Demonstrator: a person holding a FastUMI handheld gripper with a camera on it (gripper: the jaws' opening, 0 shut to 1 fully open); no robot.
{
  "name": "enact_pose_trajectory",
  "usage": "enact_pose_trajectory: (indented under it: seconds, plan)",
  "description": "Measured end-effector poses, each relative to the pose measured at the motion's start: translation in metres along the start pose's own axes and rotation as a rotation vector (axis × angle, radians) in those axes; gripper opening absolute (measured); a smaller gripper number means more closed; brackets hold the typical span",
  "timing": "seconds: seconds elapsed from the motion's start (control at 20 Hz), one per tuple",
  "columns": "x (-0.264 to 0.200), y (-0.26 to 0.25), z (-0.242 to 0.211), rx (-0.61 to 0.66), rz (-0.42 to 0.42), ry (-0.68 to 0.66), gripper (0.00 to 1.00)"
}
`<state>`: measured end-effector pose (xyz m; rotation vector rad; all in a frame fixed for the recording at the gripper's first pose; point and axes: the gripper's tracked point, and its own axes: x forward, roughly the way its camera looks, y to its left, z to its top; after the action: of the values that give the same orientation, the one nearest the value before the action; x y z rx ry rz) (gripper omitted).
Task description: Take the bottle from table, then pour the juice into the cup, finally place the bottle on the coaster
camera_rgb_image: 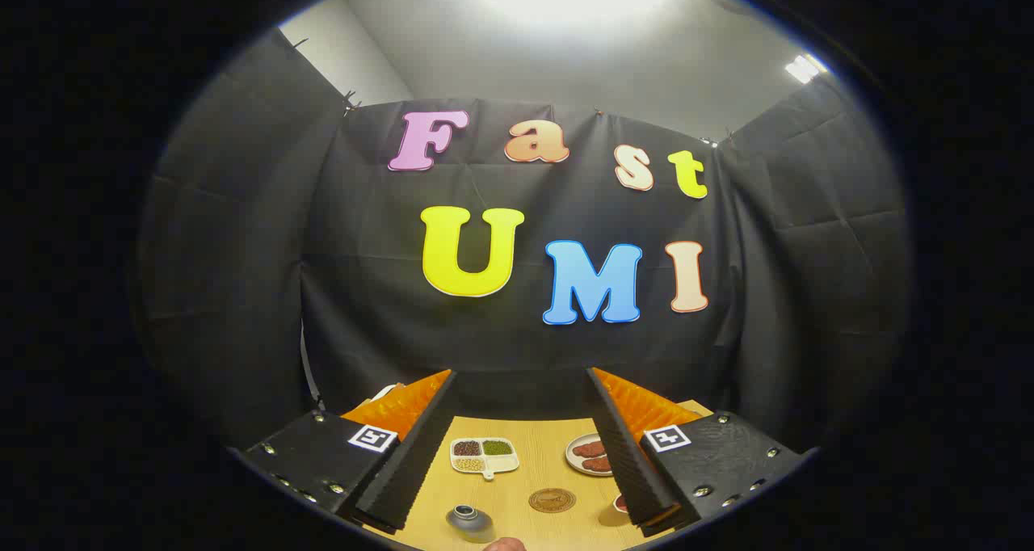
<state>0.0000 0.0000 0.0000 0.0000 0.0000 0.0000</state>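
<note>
The tongs (517, 446) stand released, their two fingers spread wide apart with nothing held between them, raised above a light wooden table (525, 466). Between the fingers, toward the left one, lies a small white divided tray (484, 456) holding dark, green and pale grains in separate compartments. Beside the right finger, and partly hidden behind it, sits a round white plate (583, 454) with reddish-brown pieces on it. Nearer than both, between the fingers and closer to the right one, a round brown coaster (552, 500) lies flat on the table. Left of the coaster and well apart from it, close by the left finger, stands a small grey rounded bottle (470, 522), seen from above with its open mouth showing. A bit of something red and white (619, 503) peeks out at the right finger's inner edge; I cannot tell what it is.
</note>
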Motion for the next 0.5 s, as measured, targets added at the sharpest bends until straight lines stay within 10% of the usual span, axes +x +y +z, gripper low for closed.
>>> enact_pose_trajectory:
  seconds: [0.5]
  plan:
    - [0.002, 0.005, -0.017, -0.019, 0.031, -0.008, 0.96]
